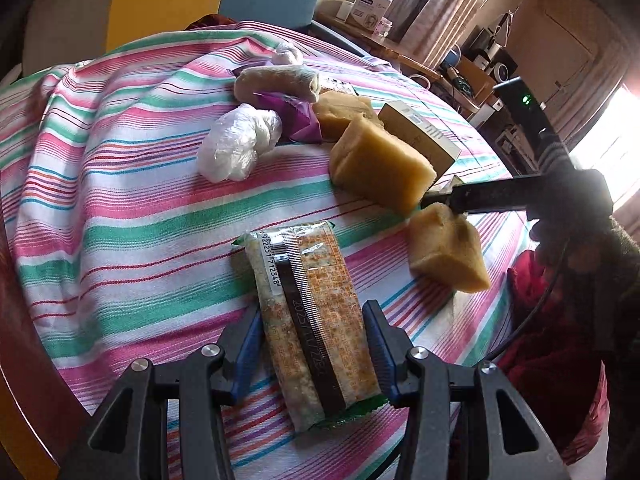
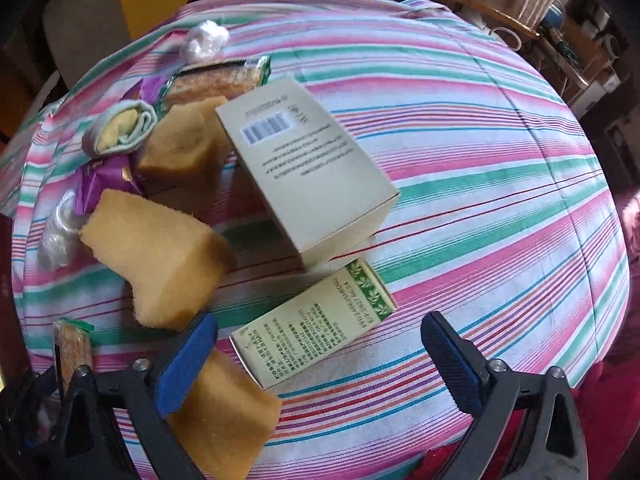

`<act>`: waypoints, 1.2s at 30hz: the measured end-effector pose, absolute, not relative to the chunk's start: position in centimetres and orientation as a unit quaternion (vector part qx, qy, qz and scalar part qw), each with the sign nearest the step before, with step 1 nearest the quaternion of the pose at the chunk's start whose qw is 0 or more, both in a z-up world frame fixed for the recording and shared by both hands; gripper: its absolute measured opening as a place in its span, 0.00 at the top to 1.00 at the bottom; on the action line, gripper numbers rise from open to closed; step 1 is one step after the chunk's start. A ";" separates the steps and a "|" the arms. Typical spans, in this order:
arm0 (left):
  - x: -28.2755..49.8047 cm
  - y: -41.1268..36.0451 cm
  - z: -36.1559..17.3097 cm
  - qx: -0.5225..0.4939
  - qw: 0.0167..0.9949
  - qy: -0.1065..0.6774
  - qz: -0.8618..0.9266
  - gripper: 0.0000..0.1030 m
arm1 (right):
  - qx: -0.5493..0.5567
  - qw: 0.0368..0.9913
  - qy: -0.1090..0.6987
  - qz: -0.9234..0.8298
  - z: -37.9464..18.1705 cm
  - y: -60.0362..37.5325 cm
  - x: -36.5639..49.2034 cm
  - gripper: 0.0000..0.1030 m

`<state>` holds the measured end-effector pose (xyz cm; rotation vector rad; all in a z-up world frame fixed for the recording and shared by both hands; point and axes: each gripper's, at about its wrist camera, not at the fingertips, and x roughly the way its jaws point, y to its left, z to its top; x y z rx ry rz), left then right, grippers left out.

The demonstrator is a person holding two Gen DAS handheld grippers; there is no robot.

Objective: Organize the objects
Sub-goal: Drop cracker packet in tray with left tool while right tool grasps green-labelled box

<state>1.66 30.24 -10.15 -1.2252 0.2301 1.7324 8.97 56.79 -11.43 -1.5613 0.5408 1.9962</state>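
A striped-cloth counter carried sponges, two boxes, snack packets and plastic-wrapped bundles.

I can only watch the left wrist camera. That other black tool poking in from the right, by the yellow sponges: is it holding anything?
Observer: No. In the right wrist view the right gripper has its jaws wide open and grips nothing.
Operator: Is anything in front of it?
Observer: A small green-printed box lies flat on the striped cloth, just ahead of the open jaws.
Operator: What else am I missing?
Observer: The large beige box lies with its barcode and printed text facing up.
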 end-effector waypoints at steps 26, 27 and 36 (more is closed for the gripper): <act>1.4 22.8 -2.9 -0.448 0.467 0.034 0.762 0.55 | -0.530 0.296 0.239 0.757 -11.1 59.6 12.8 0.65; 0.5 21.3 -2.4 -0.450 0.452 0.021 0.770 0.55 | -0.530 0.297 0.238 0.758 -11.0 59.7 12.9 0.65; -7.6 8.6 -1.0 -0.464 0.307 -0.036 0.830 0.55 | -0.531 0.297 0.222 0.762 -10.4 60.2 13.9 0.65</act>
